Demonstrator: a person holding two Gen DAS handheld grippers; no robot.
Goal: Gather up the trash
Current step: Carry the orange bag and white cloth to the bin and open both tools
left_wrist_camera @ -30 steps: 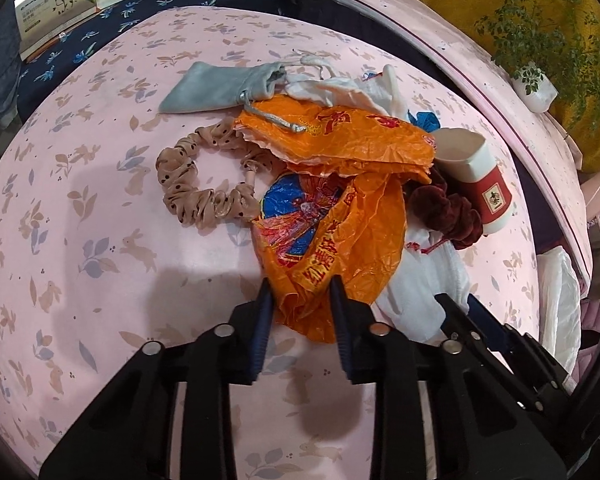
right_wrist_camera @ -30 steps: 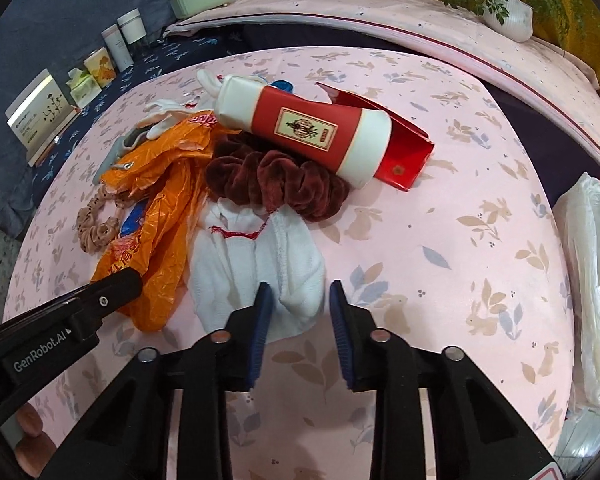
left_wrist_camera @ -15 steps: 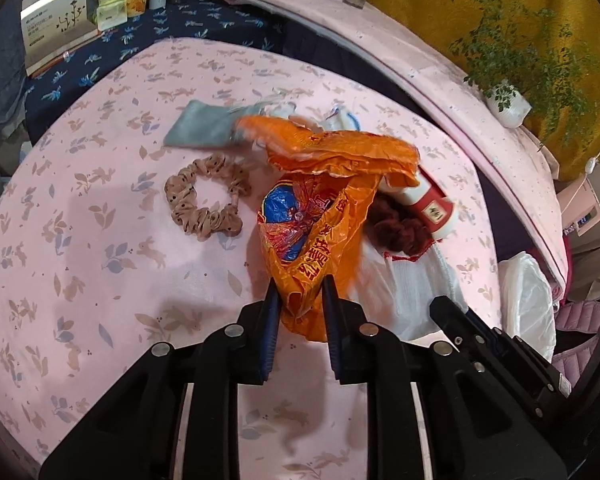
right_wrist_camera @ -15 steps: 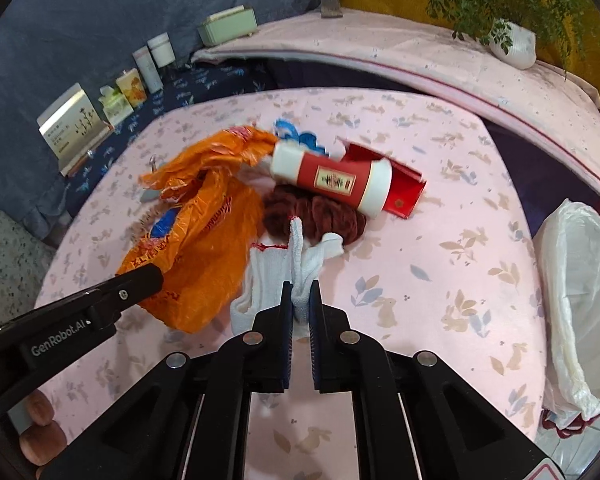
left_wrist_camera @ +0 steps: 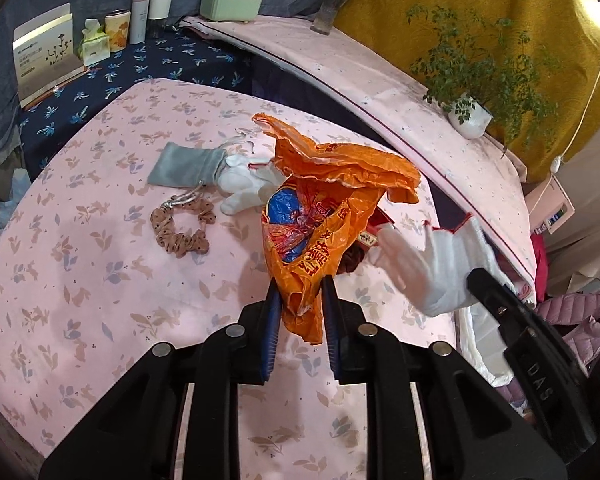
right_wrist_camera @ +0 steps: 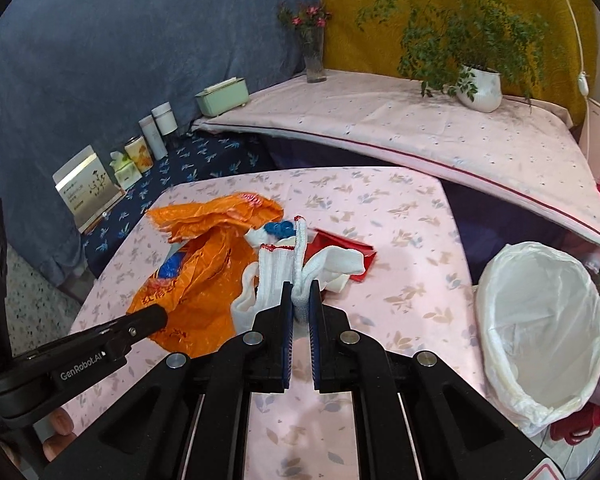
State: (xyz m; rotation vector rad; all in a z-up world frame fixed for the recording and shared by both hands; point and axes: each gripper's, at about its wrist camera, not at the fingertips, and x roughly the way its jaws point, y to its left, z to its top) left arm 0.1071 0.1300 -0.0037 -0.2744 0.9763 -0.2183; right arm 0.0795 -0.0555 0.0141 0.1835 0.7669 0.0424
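Left hand-held gripper is clamped on the lower end of an orange plastic bag, which hangs crumpled above the table. Right hand-held gripper is pinched tight on a white knit glove, held up off the cloth. Behind the bag on the pink floral table lie a spotted beige scrunchie, a grey drawstring pouch and a second white glove. A red box lies behind the held glove. Beside the table's right edge stands a bin lined with a white bag, well apart from both loads.
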